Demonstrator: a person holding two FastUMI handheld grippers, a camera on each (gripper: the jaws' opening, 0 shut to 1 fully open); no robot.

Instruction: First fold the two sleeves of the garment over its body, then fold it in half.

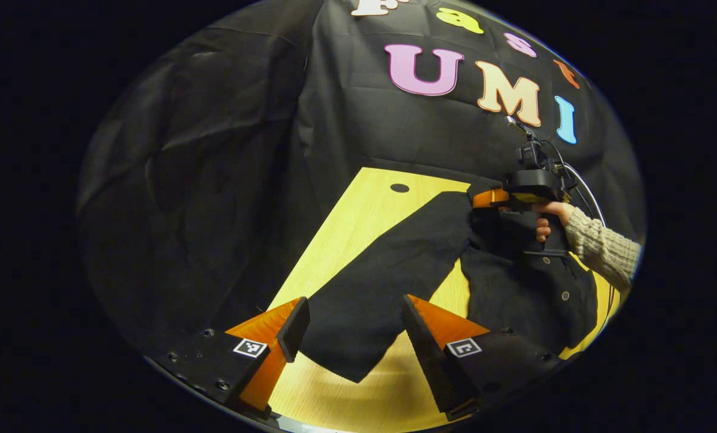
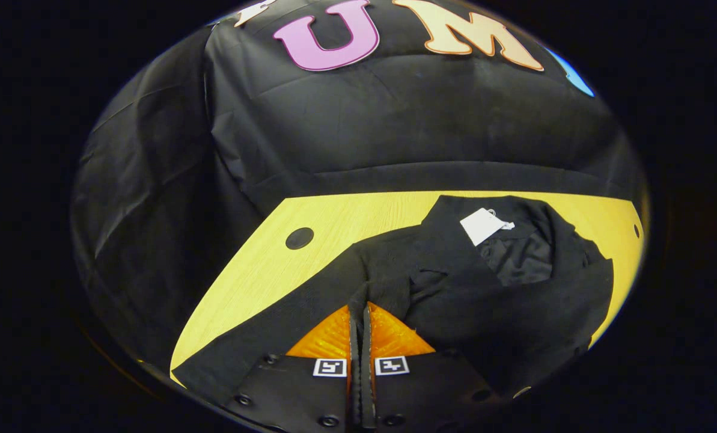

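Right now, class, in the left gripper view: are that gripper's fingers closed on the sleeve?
No: the left gripper stands wide open, its fingers either side of the sleeve lying flat on the table.

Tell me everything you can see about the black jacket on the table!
The black jacket lies spread on the yellow wooden table. It looks like thick, soft cloth, with small round buttons down the front and a white tag at the open collar. One long sleeve stretches out flat, its cuff between the open left claw. The right claw sits shut over the cloth.
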